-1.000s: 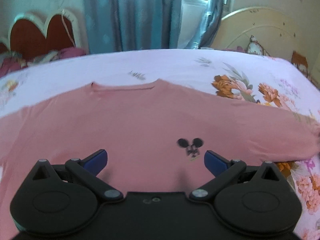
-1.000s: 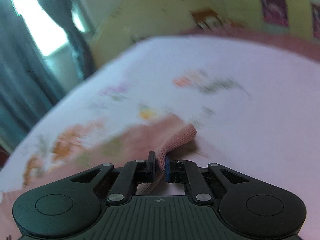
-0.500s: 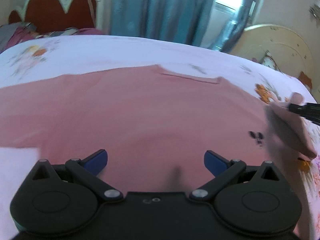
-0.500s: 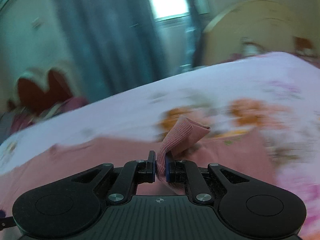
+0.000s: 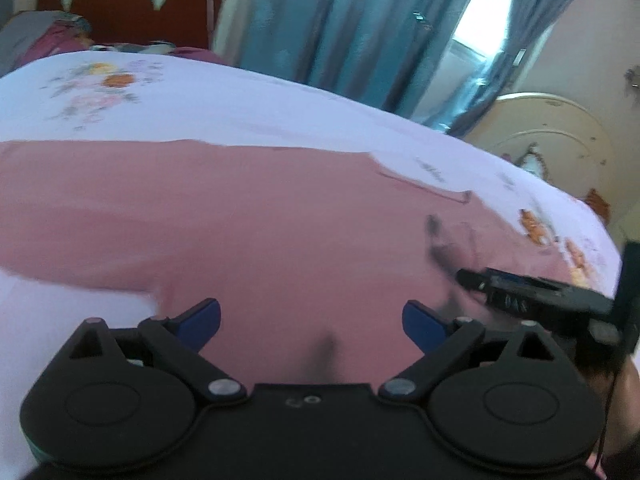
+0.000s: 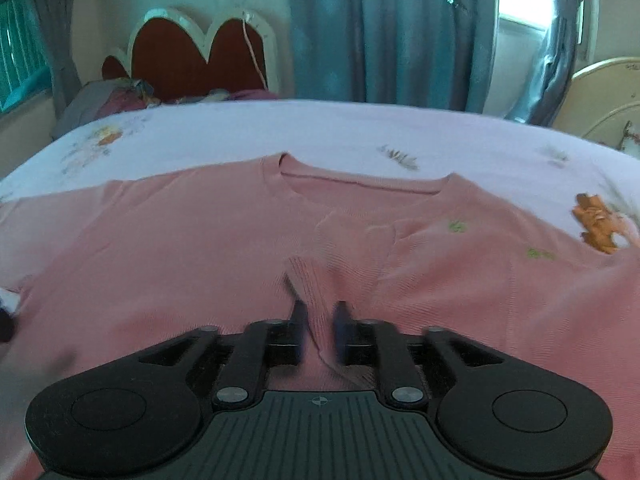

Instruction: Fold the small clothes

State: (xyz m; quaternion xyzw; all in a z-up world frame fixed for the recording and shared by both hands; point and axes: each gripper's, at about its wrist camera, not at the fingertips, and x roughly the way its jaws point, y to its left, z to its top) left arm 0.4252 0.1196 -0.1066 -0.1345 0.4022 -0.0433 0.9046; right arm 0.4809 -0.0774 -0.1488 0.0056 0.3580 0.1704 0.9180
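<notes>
Pink sweater (image 6: 168,240) lies spread flat on the bed (image 6: 320,136), front up, its neckline (image 6: 360,184) toward the far side and the headboard (image 6: 200,52). In the right wrist view its right sleeve (image 6: 312,280) is folded inward across the chest, the ribbed cuff lying on the body of the garment just below the neckline. The right gripper (image 6: 319,316) sits over that cuff with its fingers a little apart, the cuff between them; motion blur makes it hard to say whether the pads touch the fabric, though they look slack rather than clamped. Small green marks show on the sweater to the right of the cuff.

The left gripper (image 5: 312,316) hovers low over the sweater (image 5: 240,220) with its blue-tipped fingers (image 5: 200,316) spread wide and nothing between them. From this view the sweater runs from the left edge of the frame across to the right, and the right gripper (image 5: 464,276) reaches in from the right, low over the fabric.

The sheet (image 5: 200,96) is pale lilac with flower prints. Blue curtains (image 6: 384,28) hang behind the bed, with a bright window at the far right and a cream round board (image 5: 552,140) beside it.
</notes>
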